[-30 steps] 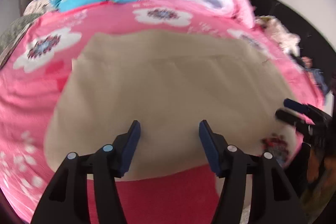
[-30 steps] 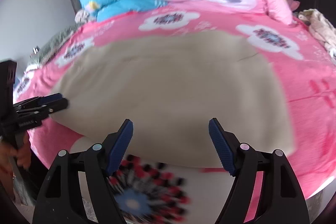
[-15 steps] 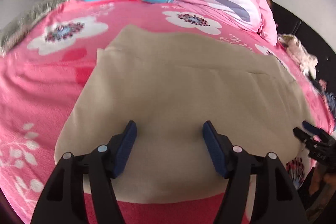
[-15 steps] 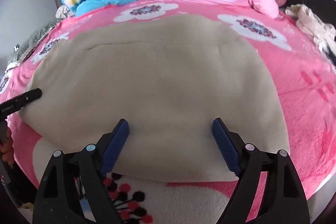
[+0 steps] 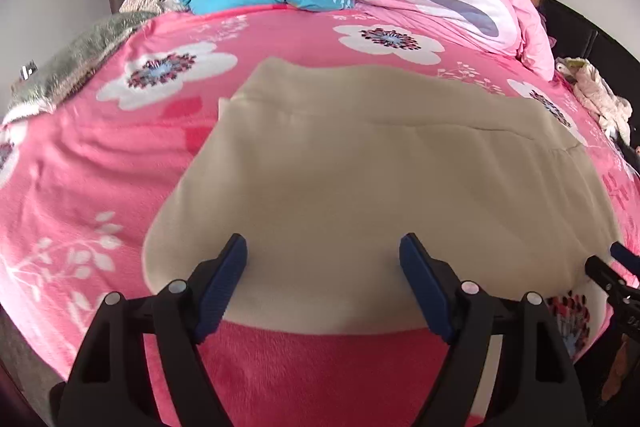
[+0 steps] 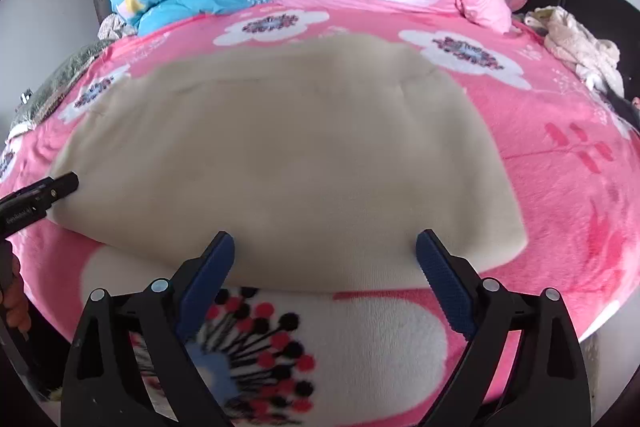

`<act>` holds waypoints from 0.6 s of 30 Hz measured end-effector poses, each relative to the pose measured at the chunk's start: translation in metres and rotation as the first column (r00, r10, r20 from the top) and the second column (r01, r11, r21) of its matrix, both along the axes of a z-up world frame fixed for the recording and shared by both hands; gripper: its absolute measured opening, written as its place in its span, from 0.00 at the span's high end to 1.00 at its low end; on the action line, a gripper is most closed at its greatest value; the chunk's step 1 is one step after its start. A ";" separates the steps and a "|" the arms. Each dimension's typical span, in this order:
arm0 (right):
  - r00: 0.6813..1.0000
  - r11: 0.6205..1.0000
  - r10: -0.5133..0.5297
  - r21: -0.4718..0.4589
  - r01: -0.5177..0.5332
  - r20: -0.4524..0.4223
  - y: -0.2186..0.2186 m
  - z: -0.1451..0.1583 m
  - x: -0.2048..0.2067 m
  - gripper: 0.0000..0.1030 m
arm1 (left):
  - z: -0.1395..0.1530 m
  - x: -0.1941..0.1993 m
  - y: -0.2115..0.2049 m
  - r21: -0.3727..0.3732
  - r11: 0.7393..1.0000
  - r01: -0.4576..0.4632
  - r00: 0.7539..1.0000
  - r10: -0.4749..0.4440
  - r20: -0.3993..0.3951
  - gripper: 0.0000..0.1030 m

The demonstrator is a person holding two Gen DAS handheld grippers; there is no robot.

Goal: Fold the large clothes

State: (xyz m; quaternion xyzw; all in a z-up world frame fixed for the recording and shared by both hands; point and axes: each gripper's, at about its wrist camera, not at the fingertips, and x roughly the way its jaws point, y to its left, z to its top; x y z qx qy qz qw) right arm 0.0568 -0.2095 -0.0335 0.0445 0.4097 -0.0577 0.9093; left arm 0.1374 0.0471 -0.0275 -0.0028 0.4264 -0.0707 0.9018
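The beige garment (image 5: 372, 187) lies flat on the pink flowered blanket (image 5: 100, 163) of the bed, folded to a broad slab. Its long axis runs across the bed, side to side before both grippers, near edge by the bed's front. The left gripper (image 5: 322, 281) and the right gripper (image 6: 325, 277) have just been opening; fingers spread wide, nothing between them.

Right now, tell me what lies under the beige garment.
The beige garment lies flat on the pink flowered blanket, which shows all around its edges. It hides the blanket's pattern beneath it; anything else below cannot be seen.
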 end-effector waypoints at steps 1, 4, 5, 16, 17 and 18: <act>1.000 1.000 -0.006 0.012 0.006 0.004 0.001 0.003 -0.005 0.12 | 0.002 -0.003 -0.001 0.001 1.000 0.001 1.000 -0.001 0.001 0.25; 0.999 0.998 -0.038 0.051 0.038 0.002 0.002 0.011 -0.022 0.07 | 0.013 -0.023 -0.005 -0.016 1.000 0.001 1.000 -0.001 -0.010 0.22; 0.999 0.997 -0.040 0.060 0.040 0.002 0.002 0.013 -0.026 0.07 | 0.015 -0.028 -0.006 -0.031 1.000 0.004 1.000 -0.004 -0.008 0.18; 0.995 0.996 -0.091 0.031 0.089 0.046 0.016 0.031 -0.072 0.07 | 0.063 -0.093 -0.017 -0.078 0.996 0.036 0.990 -0.025 0.142 0.05; 0.994 0.995 -0.096 0.031 0.094 0.054 0.016 0.034 -0.075 0.07 | 0.065 -0.095 -0.018 -0.078 0.996 0.030 0.989 -0.019 0.144 0.05; 0.993 0.995 -0.099 0.030 0.097 0.066 0.017 0.037 -0.077 0.07 | 0.068 -0.097 -0.020 -0.073 0.997 0.017 0.989 -0.006 0.145 0.05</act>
